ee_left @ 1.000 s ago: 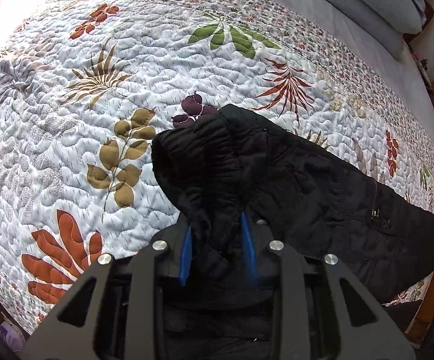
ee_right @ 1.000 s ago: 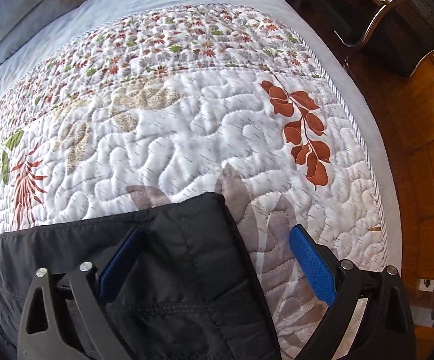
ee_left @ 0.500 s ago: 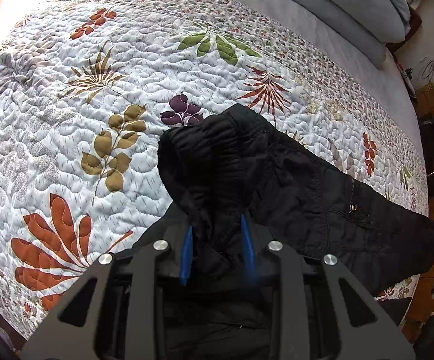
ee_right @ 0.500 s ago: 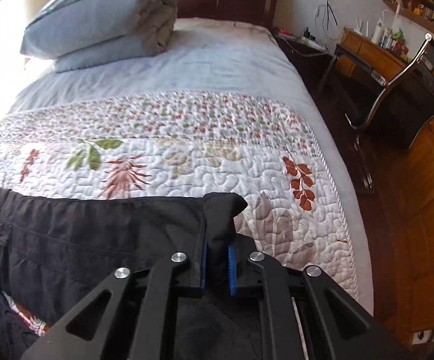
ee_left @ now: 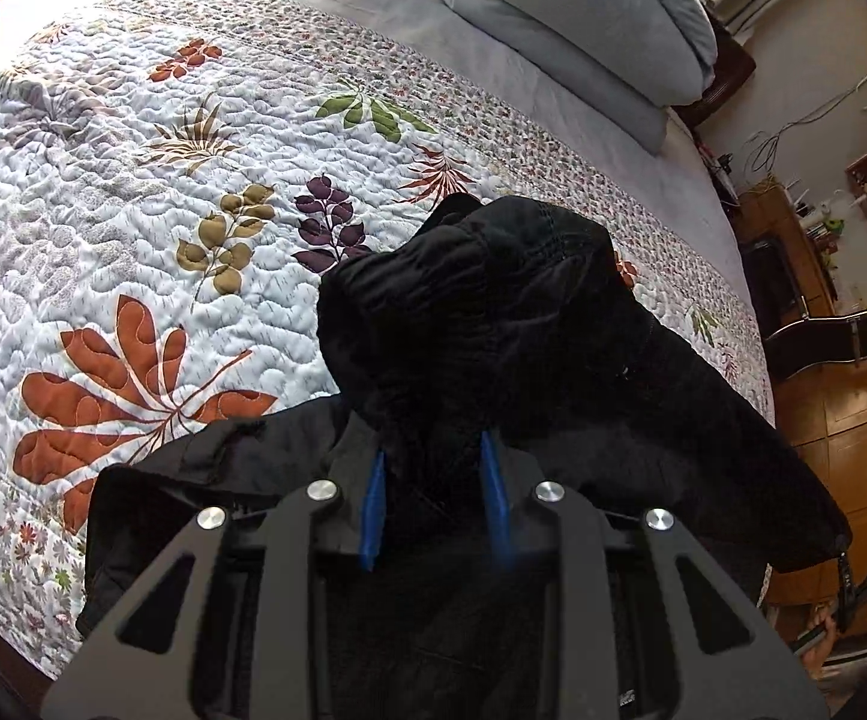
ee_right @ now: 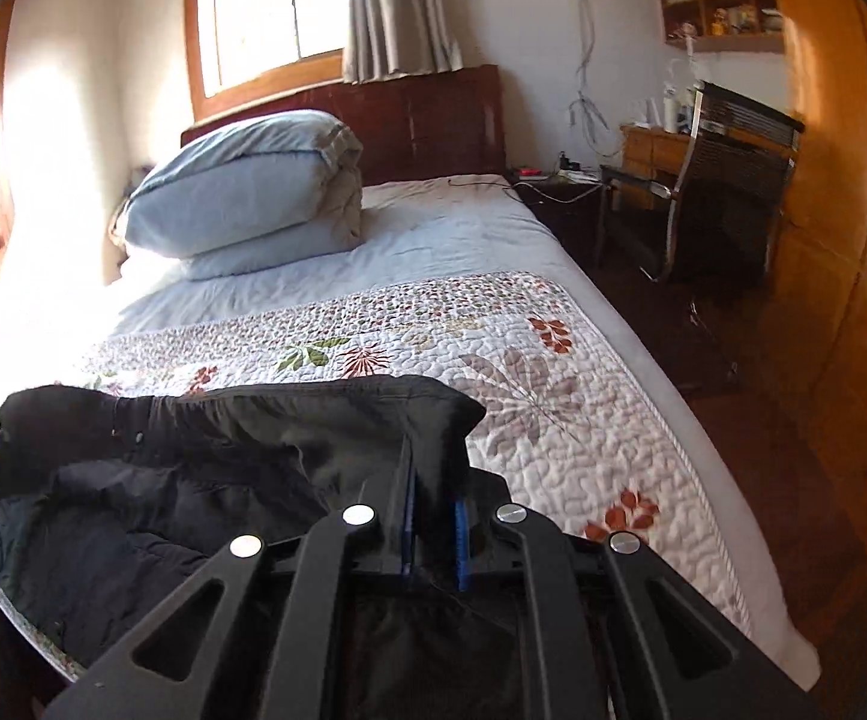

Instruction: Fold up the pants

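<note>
1. I am clamping my left hand-held gripper (ee_left: 433,498) on the bunched black pants (ee_left: 493,312) at frame centre, over the bed (ee_left: 133,210).
2. My right hand-held gripper (ee_right: 433,531) is pinching their far corner; the fabric is looking soft, padded and floppy, so gripping doubled edges seems best.

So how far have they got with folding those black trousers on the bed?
Early on. Done: both ends are gripped, the left gripper and right gripper each shut on the black pants. In hand: the garment is lifted along one edge above the floral quilt, its lower part hanging loose. Left: no neat fold shows yet; folding and laying flat remain.
</note>
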Demonstrator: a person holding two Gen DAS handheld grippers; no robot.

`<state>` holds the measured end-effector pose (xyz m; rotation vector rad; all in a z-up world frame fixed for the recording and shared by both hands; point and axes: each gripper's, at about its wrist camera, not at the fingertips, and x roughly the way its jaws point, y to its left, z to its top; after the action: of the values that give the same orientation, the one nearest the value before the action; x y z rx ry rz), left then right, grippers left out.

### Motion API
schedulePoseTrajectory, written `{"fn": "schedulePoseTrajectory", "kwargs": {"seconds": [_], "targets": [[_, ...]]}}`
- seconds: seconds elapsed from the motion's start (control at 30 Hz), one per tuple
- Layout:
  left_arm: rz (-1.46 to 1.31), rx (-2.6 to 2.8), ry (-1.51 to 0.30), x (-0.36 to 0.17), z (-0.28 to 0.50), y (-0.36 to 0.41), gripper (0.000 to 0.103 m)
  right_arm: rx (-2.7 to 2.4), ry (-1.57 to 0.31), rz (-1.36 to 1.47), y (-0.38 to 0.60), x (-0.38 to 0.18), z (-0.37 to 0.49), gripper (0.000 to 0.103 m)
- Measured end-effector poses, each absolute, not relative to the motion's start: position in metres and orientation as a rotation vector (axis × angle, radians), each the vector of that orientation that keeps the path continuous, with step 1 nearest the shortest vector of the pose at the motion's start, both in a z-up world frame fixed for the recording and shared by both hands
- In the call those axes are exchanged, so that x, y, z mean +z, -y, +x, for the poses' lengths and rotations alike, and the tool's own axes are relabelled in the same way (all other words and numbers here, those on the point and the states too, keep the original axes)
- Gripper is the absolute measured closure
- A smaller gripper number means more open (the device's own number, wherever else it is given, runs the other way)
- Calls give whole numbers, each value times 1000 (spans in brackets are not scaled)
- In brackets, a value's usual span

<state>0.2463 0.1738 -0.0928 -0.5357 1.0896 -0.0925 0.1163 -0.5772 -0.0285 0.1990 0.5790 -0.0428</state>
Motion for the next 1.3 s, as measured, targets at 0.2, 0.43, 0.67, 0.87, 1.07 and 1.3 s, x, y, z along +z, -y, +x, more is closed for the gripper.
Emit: {"fn": "schedulePoseTrajectory", "kwargs": {"seconds": [0.2, 0.43, 0.67, 0.87, 1.07, 1.3], "targets": [[-569, -132, -1027, -90, 191, -190, 76, -147, -582, 394, 615, -77, 59, 94], [-554, -180, -984, -102, 139, -207, 73, -298, -665, 562, 646, -145, 21, 94], [-371, -162, -1077, -125, 112, -204, 58, -421, -818, 456, 627, -169, 12, 50], [-354, -70, -1108, -136, 86, -215, 26, -486, -859, 263, 578, -139, -1, 49], [-553, -54, -1064, -120, 34, -241, 17, -351, -762, 220, 508, -98, 2, 44], [-761, -277, -984, -116, 32, -170, 9, 265, -807, 584, 377, -128, 56, 40]]}}
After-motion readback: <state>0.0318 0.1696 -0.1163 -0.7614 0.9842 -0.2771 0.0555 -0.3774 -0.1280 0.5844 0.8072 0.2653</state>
